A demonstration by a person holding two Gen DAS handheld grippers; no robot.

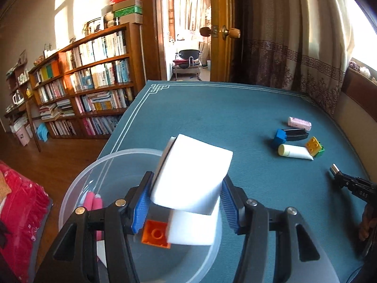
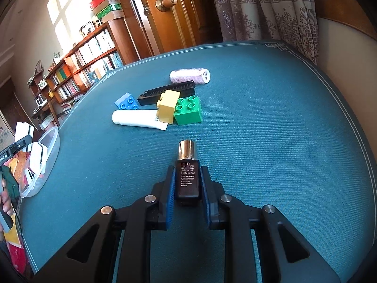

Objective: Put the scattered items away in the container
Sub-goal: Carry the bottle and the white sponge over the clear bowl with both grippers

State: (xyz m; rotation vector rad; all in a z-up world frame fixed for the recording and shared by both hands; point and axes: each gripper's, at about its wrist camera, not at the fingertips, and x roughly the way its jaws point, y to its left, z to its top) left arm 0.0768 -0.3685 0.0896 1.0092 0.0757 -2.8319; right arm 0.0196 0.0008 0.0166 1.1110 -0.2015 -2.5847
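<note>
- Left gripper [image 1: 187, 197] — narrowed onto a white sponge block [image 1: 192, 174], blue pads pressed against its two sides; block tilted, held directly above the clear container [image 1: 77, 184].
- Clear container — at the near-left edge of the blue table mat [image 1: 212, 118]; already holding a second white block [image 1: 193, 227], an orange brick [image 1: 155, 234] and a pink item [image 1: 93, 200] against the left wall.
- Key relation, left side: held block straight over the container's open mouth, so release looks like a plain drop; no sideways travel judged necessary.
- Right gripper [image 2: 187, 186] — closed to a narrow gap around a small dark serum bottle [image 2: 187, 176], pads touching both flanks; whether lifted or resting on the mat cannot be told.
- Serum bottle — long axis in line with the fingers, metallic cap pointing away from the camera, toward the remaining cluster.
- Key relation, right side: container well to the left of the bottle, at the mat's left edge in the right wrist view; carry leftward judged to come next.
- Remaining scatter, mid-mat, ahead of the right gripper: white tube [image 2: 139, 119], yellow brick [image 2: 167, 107] leaning on the tube, green brick [image 2: 188, 110], blue brick [image 2: 127, 102], black comb [image 2: 150, 93], pink roller [image 2: 189, 76] farthest back.
- Right hand nearer to that cluster — left nearer to the container.
</note>
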